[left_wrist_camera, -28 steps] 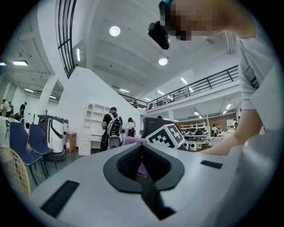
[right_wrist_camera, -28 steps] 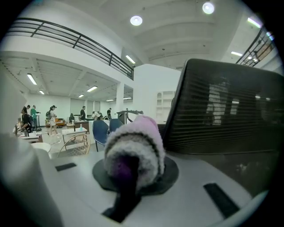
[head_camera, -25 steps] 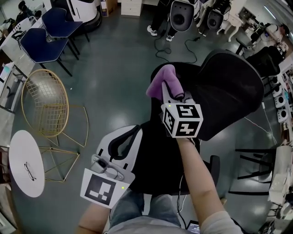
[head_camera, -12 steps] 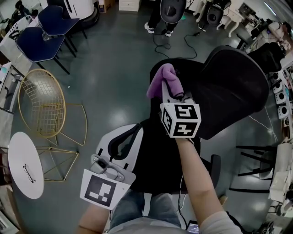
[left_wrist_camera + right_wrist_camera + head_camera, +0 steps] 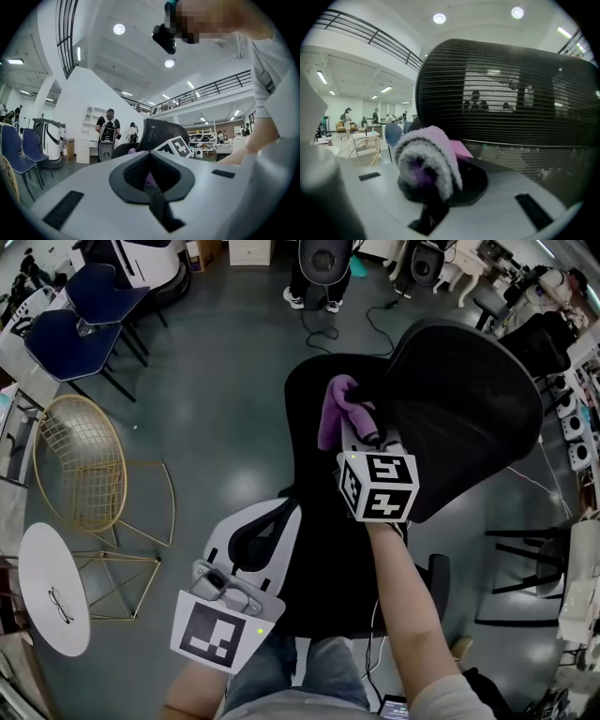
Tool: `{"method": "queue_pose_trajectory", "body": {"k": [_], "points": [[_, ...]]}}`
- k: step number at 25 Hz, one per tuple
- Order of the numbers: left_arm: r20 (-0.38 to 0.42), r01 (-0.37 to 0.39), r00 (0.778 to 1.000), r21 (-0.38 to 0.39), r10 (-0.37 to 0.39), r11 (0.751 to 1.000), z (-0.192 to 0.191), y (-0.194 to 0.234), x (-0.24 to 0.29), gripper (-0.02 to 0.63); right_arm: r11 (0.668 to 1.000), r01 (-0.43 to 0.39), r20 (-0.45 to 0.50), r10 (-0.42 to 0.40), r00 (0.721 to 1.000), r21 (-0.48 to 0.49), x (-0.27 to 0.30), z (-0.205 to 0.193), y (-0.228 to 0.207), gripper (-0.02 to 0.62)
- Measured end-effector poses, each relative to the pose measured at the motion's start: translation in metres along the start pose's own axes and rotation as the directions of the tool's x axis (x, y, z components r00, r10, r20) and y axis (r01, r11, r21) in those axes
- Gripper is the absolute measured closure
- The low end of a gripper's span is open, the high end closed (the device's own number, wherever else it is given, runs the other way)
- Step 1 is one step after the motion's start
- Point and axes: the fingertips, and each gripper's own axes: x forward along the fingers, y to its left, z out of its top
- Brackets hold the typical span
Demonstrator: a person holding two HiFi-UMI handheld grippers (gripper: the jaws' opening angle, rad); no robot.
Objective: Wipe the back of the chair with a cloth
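Note:
The black office chair stands in front of me, its mesh back (image 5: 469, 418) tilted to the right and its seat (image 5: 323, 559) below. My right gripper (image 5: 354, 423) is shut on a purple cloth (image 5: 336, 407), which sits at the left edge of the chair back. In the right gripper view the fluffy cloth (image 5: 429, 159) bulges from the right gripper (image 5: 436, 185), with the mesh back (image 5: 511, 93) close ahead. My left gripper (image 5: 251, 532) hangs low over the seat's left side, shut and holding nothing; its view shows the left gripper (image 5: 152, 176) closed on itself.
A gold wire chair (image 5: 80, 465) and a white round table (image 5: 52, 587) with glasses stand on the left. Blue chairs (image 5: 70, 324) are at the far left. A person (image 5: 314, 277) stands beyond the chair, with cables on the floor. A black frame (image 5: 525, 587) is at the right.
The right gripper with the cloth has drawn a little closer to the chair back's left edge. The left gripper has hardly moved.

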Motion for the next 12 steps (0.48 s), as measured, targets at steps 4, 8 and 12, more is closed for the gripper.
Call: {"method": "queue_pose_trajectory", "body": {"k": [4, 8, 12], "points": [[-0.001, 0.008, 1.000, 0.001, -0.008, 1.000, -0.003, -0.008, 0.008, 0.594, 1.000, 0.018, -0.003, -0.018, 1.000, 0.000, -0.004, -0.006, -0.017, 0.552], [-0.008, 0.021, 1.000, 0.005, -0.021, 1.000, -0.006, -0.017, 0.015, 0.594, 0.999, 0.036, -0.004, -0.036, 0.999, -0.007, -0.008, -0.010, -0.031, 0.552], [-0.013, 0.034, 0.999, 0.003, -0.034, 0.999, -0.009, -0.024, 0.019, 0.594, 0.998, 0.068, -0.005, -0.068, 0.998, 0.018, -0.015, -0.016, -0.051, 0.552]]}}
